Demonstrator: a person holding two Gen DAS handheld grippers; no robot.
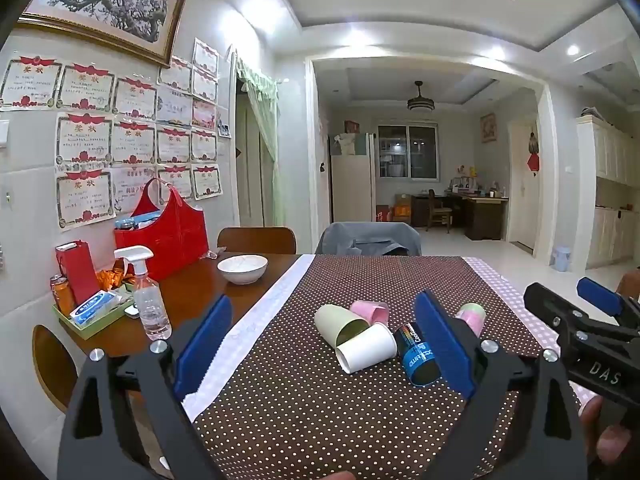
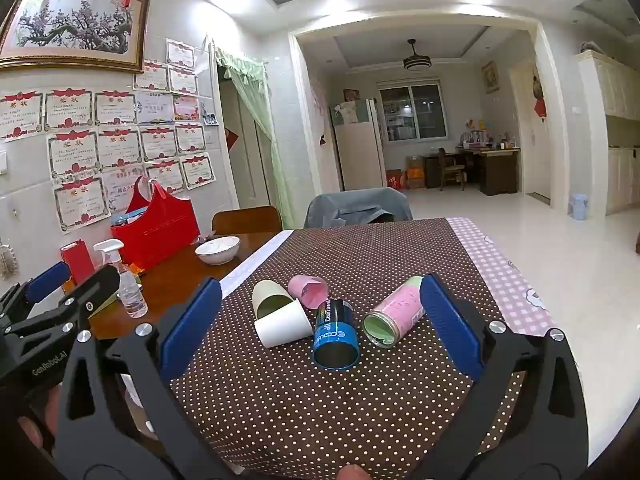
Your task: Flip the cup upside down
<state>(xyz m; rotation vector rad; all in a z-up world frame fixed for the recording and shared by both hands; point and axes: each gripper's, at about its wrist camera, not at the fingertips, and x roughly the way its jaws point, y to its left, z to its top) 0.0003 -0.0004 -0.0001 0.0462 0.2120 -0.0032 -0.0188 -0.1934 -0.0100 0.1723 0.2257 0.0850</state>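
Both the left gripper [image 1: 324, 344] and right gripper [image 2: 320, 332] have wide-open, empty fingers, and the cups [image 2: 335, 334] lie sideways on the counter [image 2: 320, 400], so a bump could roll them away.

five cups [image 2: 335, 334] lie on their sides, clustered mid-counter [image 2: 360, 400] on cloth. bowl [image 2: 218, 249] behind-left of them; spray bottle [image 2: 124, 280] further left; bag [image 2: 156, 226] behind bottle, against wall. chair [image 2: 358, 206] behind counter.
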